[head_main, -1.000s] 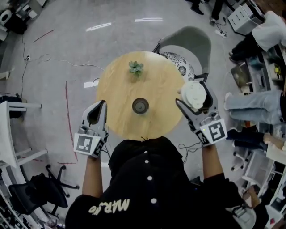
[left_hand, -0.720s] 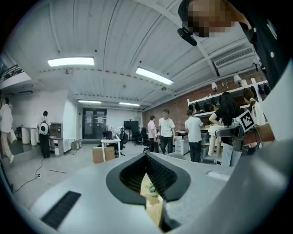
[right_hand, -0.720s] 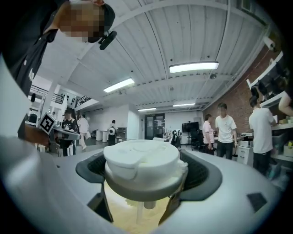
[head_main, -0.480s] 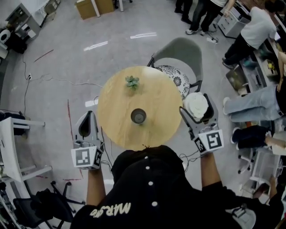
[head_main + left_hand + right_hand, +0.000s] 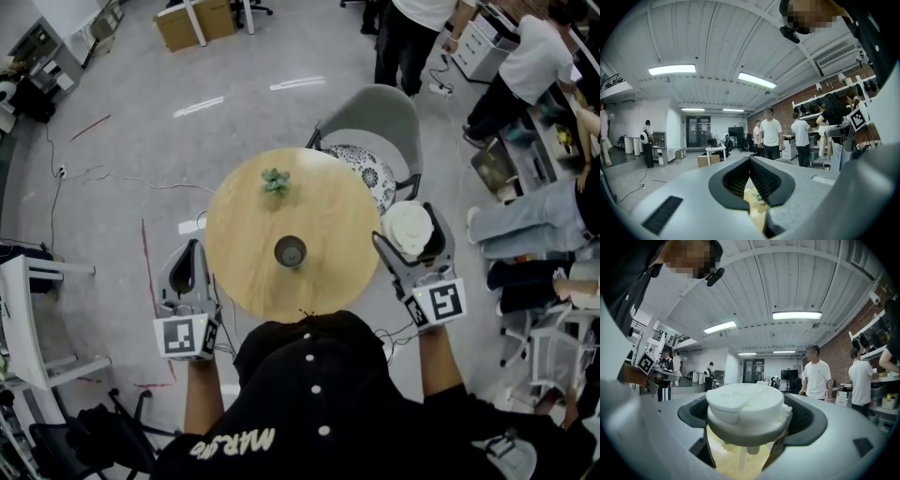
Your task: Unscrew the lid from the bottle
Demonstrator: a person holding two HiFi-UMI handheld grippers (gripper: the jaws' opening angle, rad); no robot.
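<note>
The round wooden table has bare floor along its left and far-left sides, crossed only by thin cables, with cardboard boxes well beyond the table's far edge. The table's far-right edge is closed in by a grey chair with a patterned cushion that reaches under the rim, and people stand and sit further out past the table's right side. The wearer's body meets the table's near edge. The bottle stands near the table's centre, a little toward the near edge, with no lid on it. Its open mouth faces up and its long axis is upright, seen end-on; the inside is dark and I cannot tell what it holds. A small green plant sits on the table toward its far edge, well apart from the bottle. The left gripper hangs just outside the table's near-left rim, jaws pressed together with nothing between them. The right gripper is held just outside the table's right rim, jaws spread wide and clamped on the white lid. The lid lies flat, its top up, and a thin stalk hangs from its underside.
</note>
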